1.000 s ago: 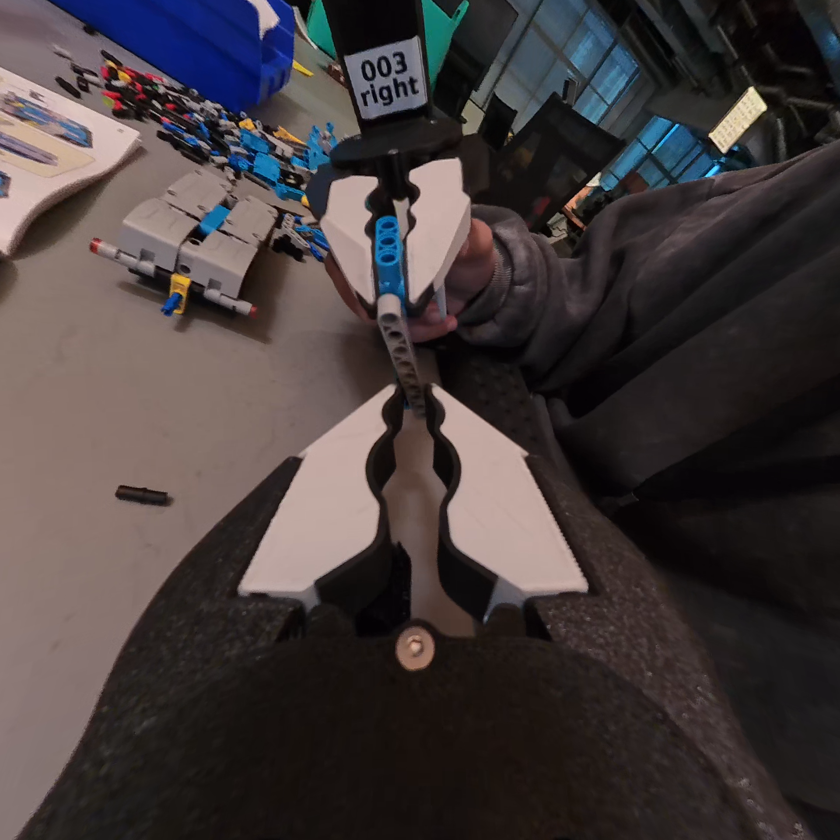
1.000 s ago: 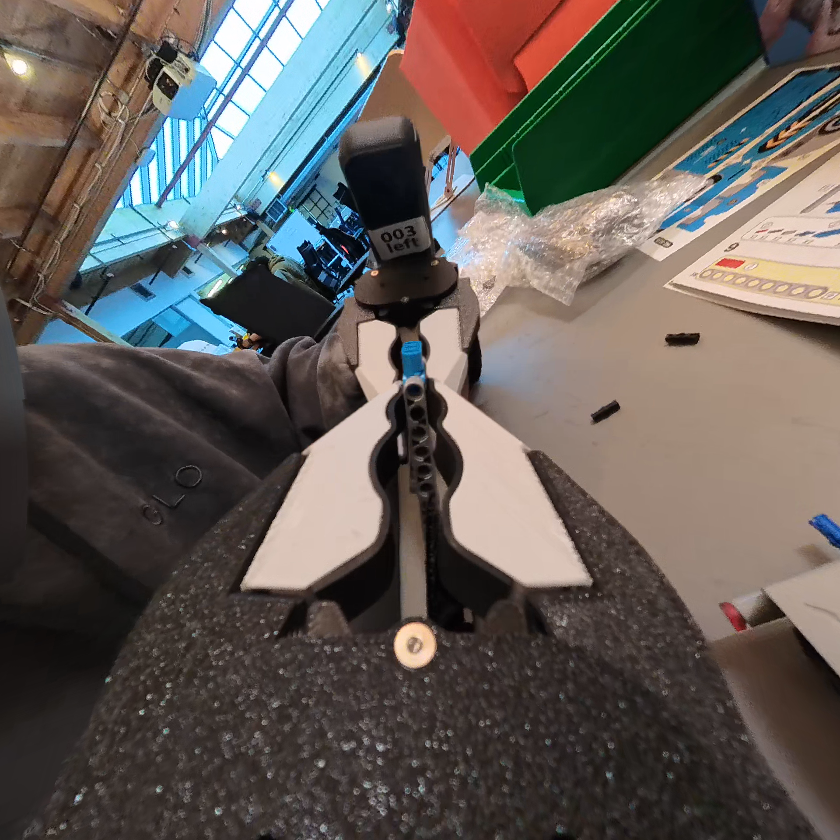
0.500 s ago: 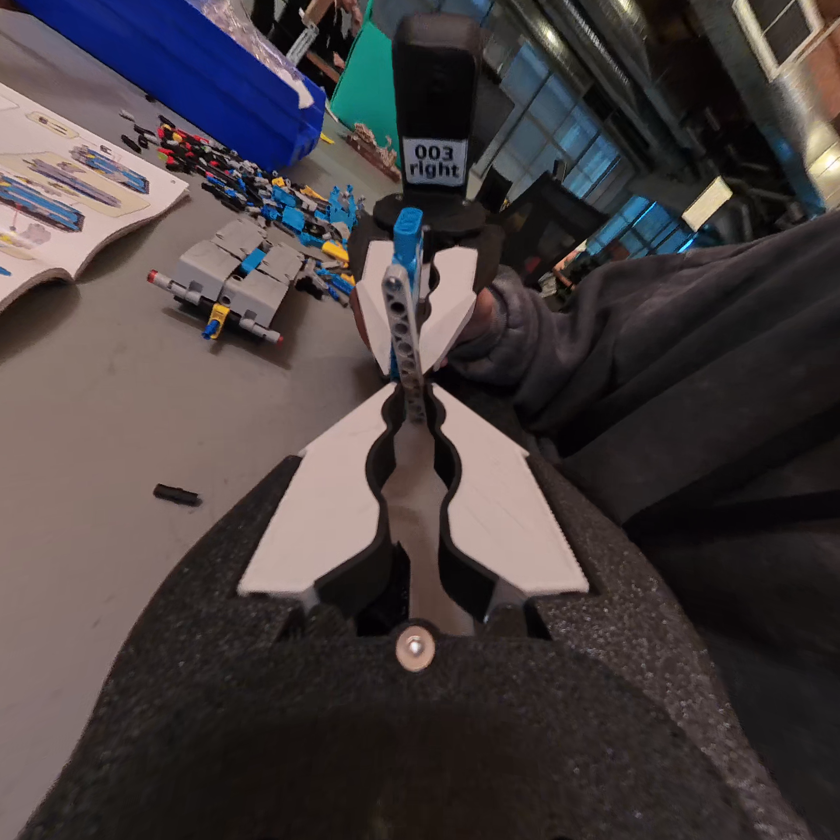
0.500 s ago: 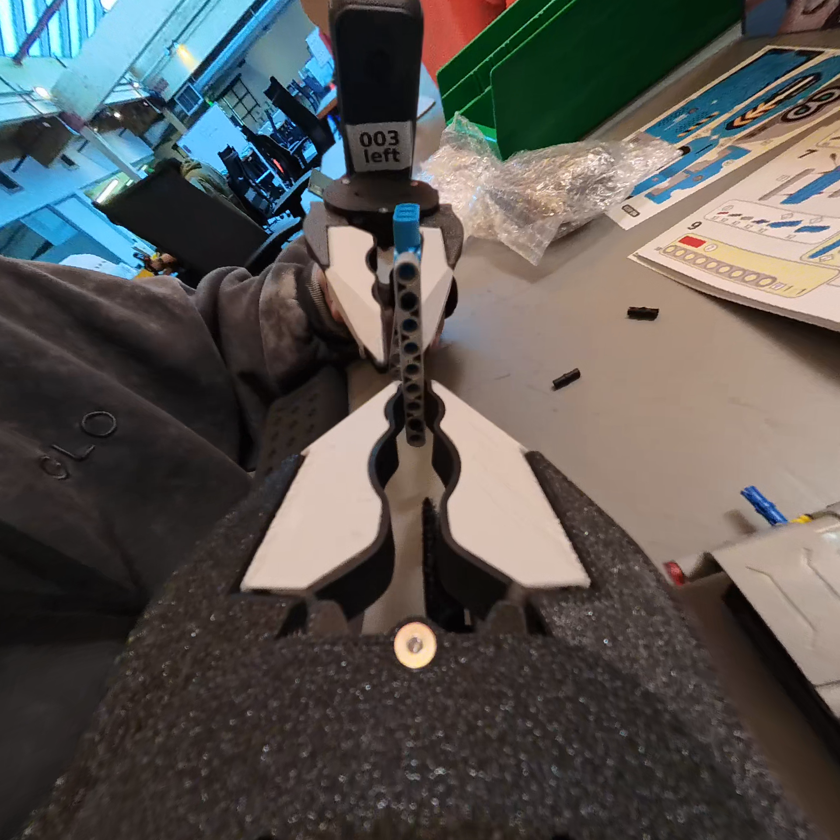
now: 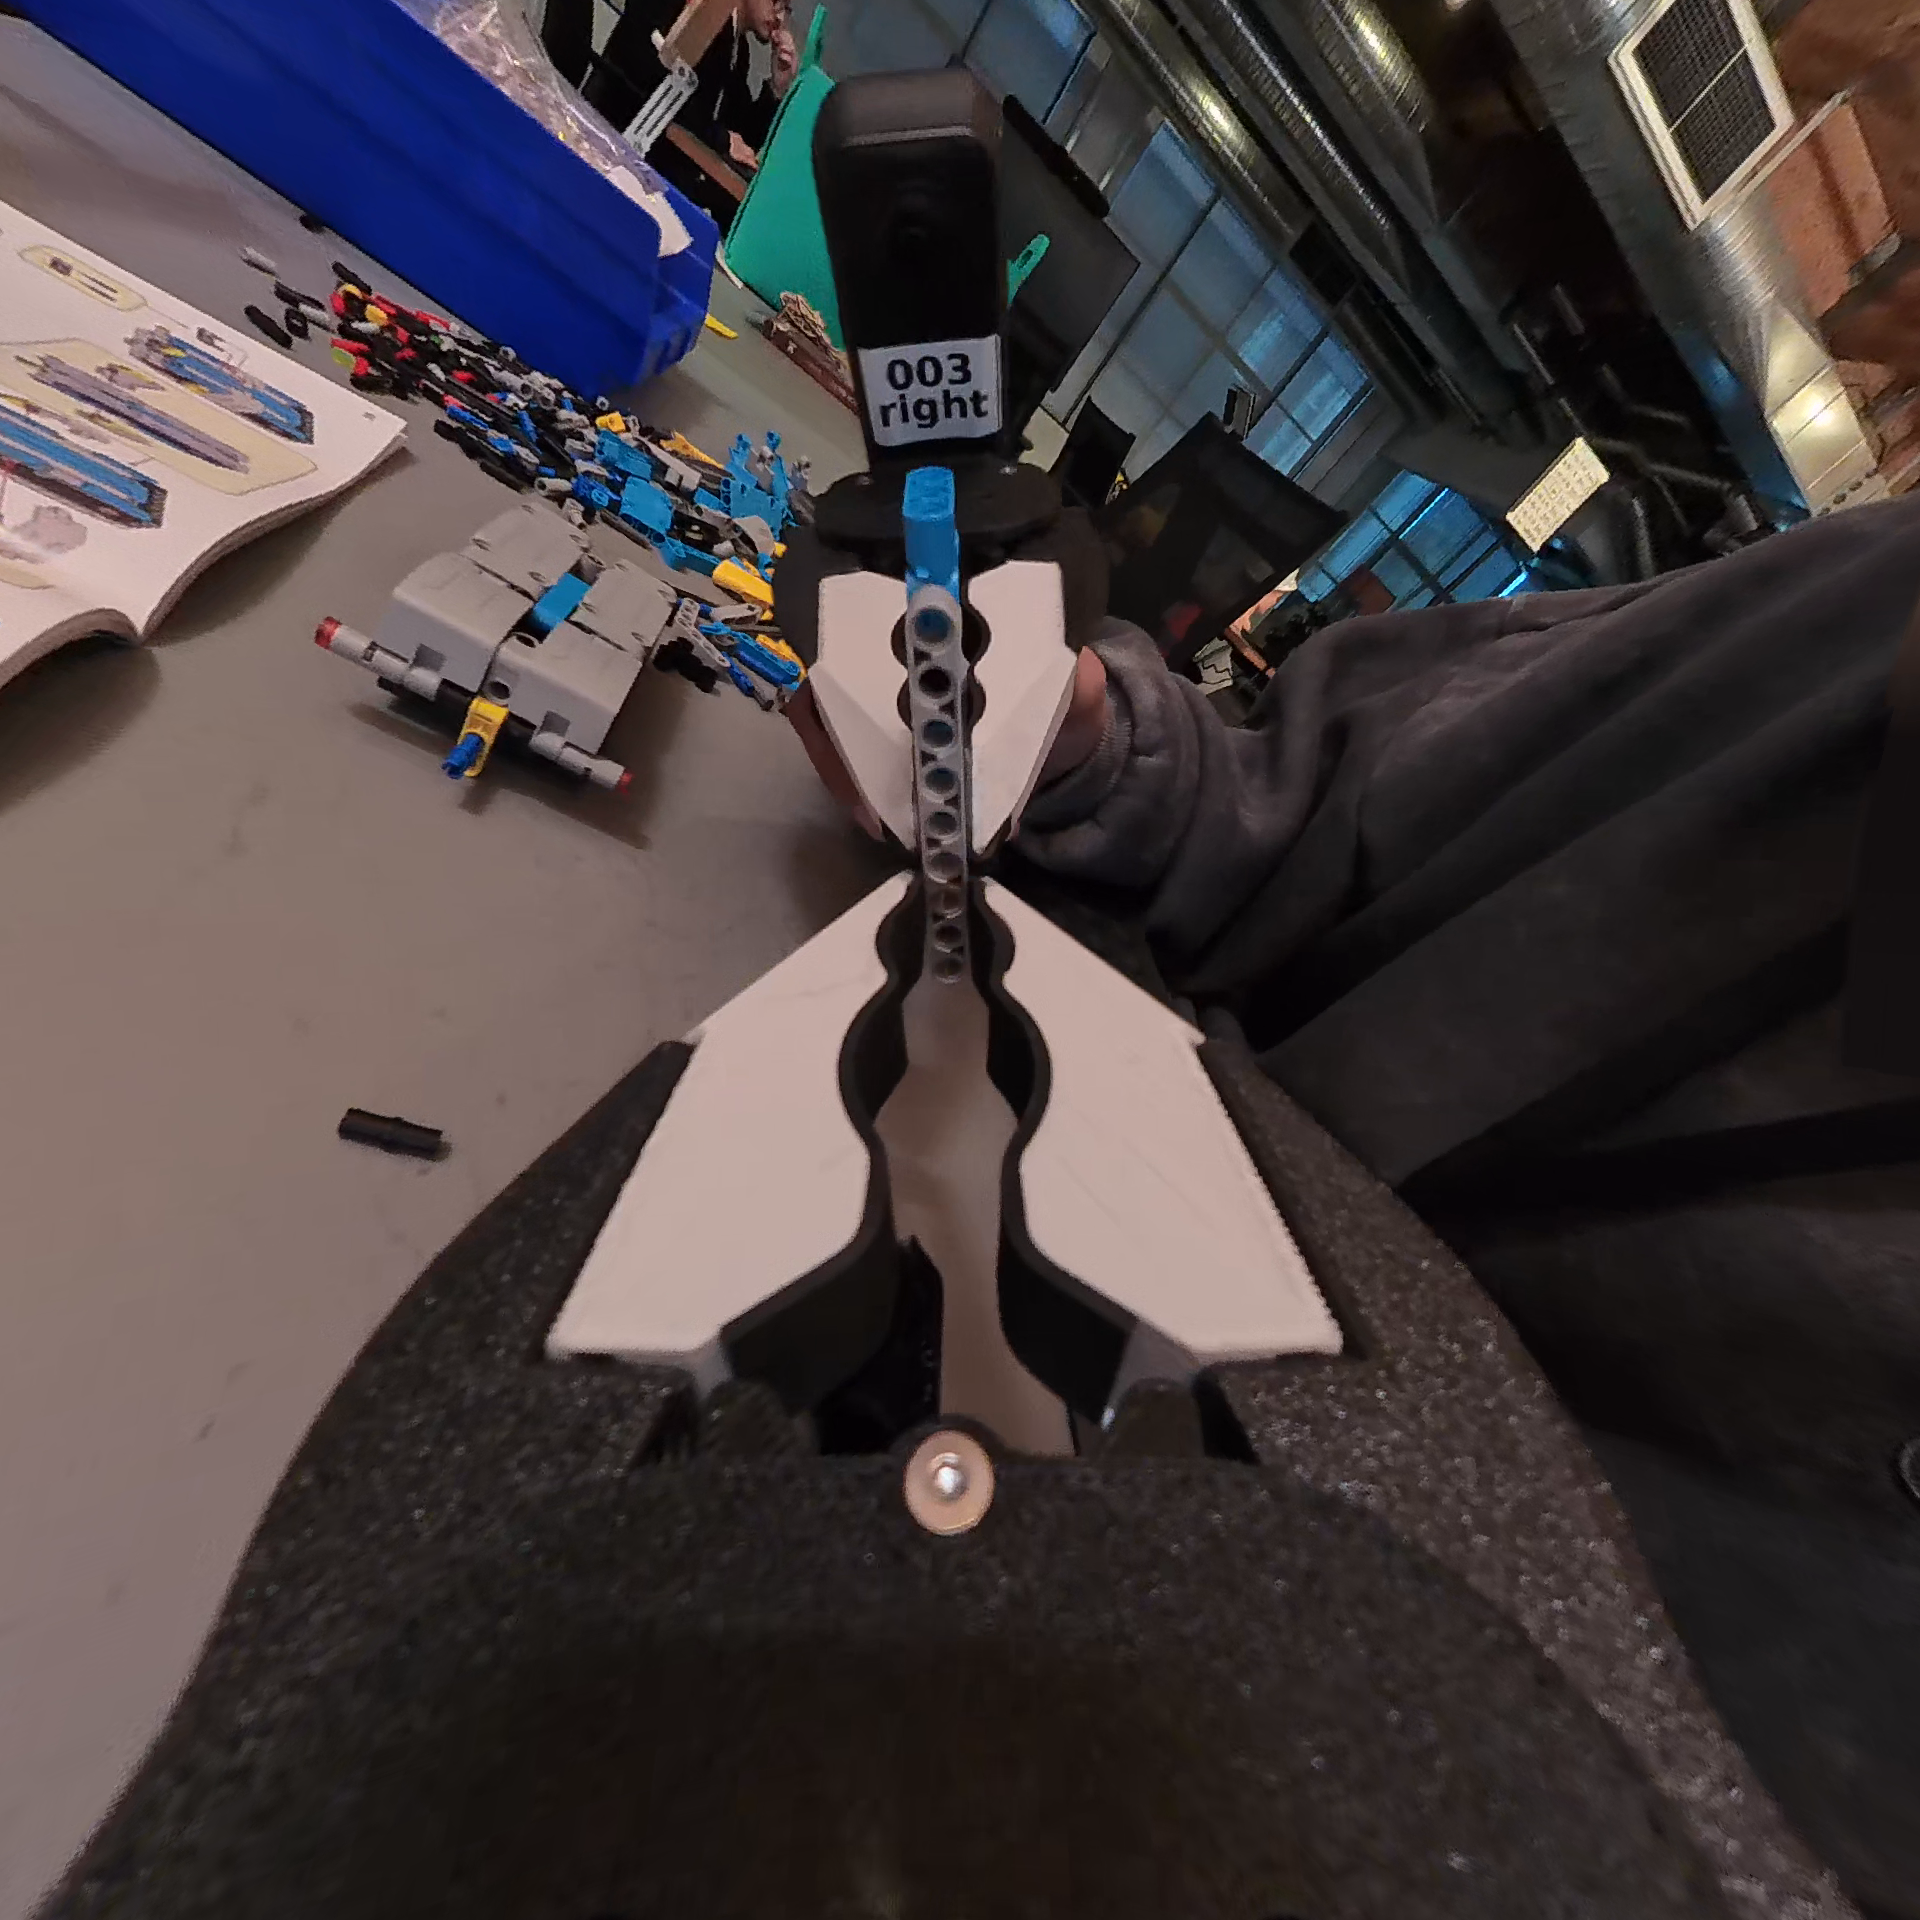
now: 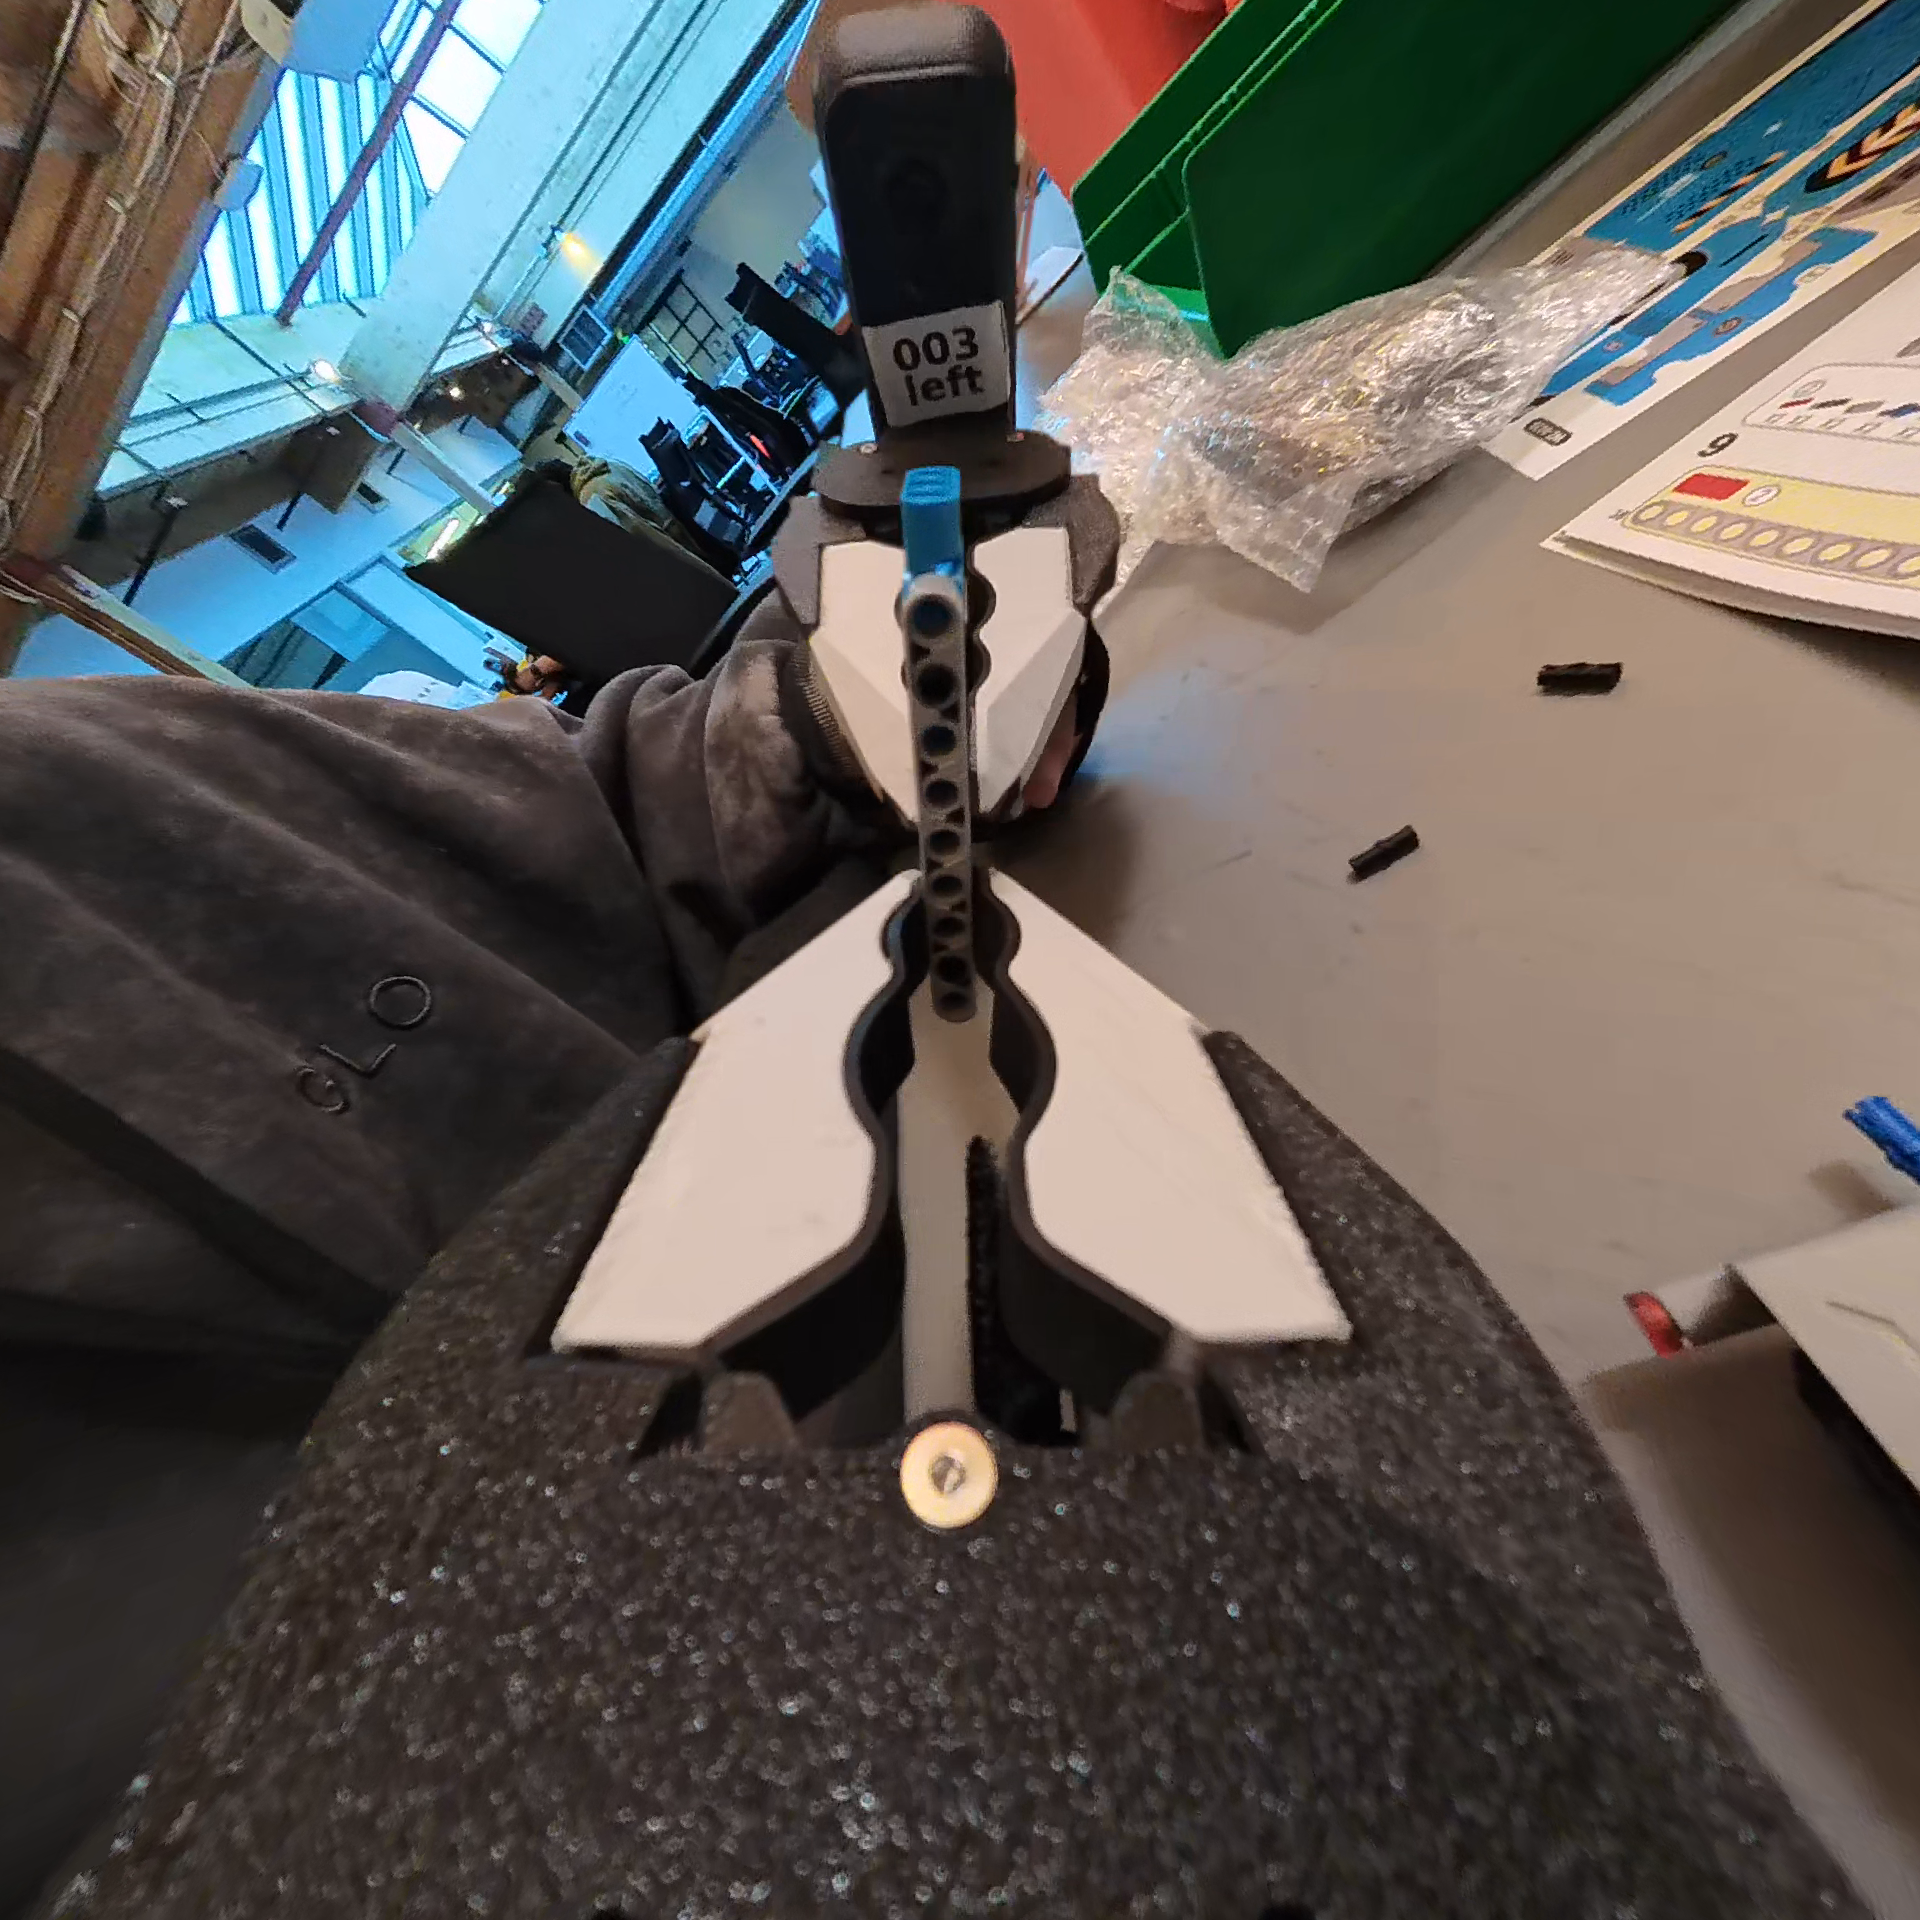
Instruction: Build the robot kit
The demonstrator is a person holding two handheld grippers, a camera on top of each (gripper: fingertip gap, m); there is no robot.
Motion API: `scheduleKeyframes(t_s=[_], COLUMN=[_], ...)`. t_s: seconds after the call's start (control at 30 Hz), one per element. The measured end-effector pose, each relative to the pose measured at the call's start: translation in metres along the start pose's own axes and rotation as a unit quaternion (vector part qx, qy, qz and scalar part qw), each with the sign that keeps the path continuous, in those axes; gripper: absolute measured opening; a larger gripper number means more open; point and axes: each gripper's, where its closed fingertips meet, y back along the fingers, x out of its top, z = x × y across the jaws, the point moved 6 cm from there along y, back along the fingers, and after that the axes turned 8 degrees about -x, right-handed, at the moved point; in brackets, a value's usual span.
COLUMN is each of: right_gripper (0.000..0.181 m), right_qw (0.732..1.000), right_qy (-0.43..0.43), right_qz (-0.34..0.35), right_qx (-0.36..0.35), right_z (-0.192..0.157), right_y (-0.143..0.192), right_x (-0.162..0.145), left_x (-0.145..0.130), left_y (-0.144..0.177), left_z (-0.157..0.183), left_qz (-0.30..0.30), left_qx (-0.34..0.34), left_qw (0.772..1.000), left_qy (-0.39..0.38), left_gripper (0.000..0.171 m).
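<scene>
A grey beam with a row of holes stands upright between my two grippers, with a blue piece on its top end. My left gripper is shut on the beam's lower part. My right gripper faces it tip to tip and pinches the same beam from the other side. In the right wrist view the beam and its blue piece stand in front of the left gripper, with the right gripper closed on the beam's lower end. Hands in dark sleeves hold both grippers.
On the grey table lie a grey and blue model, a pile of loose pieces, an open booklet, a blue bin and a black pin. The right wrist view shows a green bin, a plastic bag, instruction sheets and black pins. The grippers are tip to tip, or close to it.
The beam has swung from lying along the jaws to standing upright, its blue end now on top. Both grippers stay closed on it, tip to tip.
</scene>
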Motion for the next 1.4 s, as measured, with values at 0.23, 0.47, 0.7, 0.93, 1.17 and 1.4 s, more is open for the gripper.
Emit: scheduleKeyframes(t_s=[0.23,0.47,0.7,0.93,1.17,1.4], right_gripper=[0.006,0.005,0.005,0.005,0.005,0.007], right_qw=[1.0,1.0,0.999,0.998,0.998,0.991], right_qy=[-0.004,0.008,0.015,0.018,-0.048,-0.09], right_qz=[0.013,0.013,0.02,0.032,0.046,0.074], right_qx=[0.003,-0.006,-0.032,-0.048,0.011,0.061], right_z=[0.001,0.0,0.001,0.002,0.003,-0.001], right_y=[0.005,0.004,0.003,0.003,0.004,0.007], right_x=[0.003,0.002,0.001,0.002,0.003,0.007], left_x=[-0.002,-0.004,-0.005,-0.004,-0.001,0.004], left_y=[-0.001,-0.001,0.0,0.0,-0.001,-0.003], left_z=[-0.001,-0.002,-0.006,-0.009,-0.005,0.003], left_qz=[-0.009,0.0,0.009,0.022,0.052,0.1], left_qx=[-0.003,-0.008,-0.001,0.008,-0.014,-0.045], left_qw=[1.0,1.0,1.0,0.999,0.997,0.993], left_qy=[-0.007,0.009,0.026,0.044,0.05,0.052], left_gripper=[0.006,0.006,0.005,0.005,0.005,0.005])
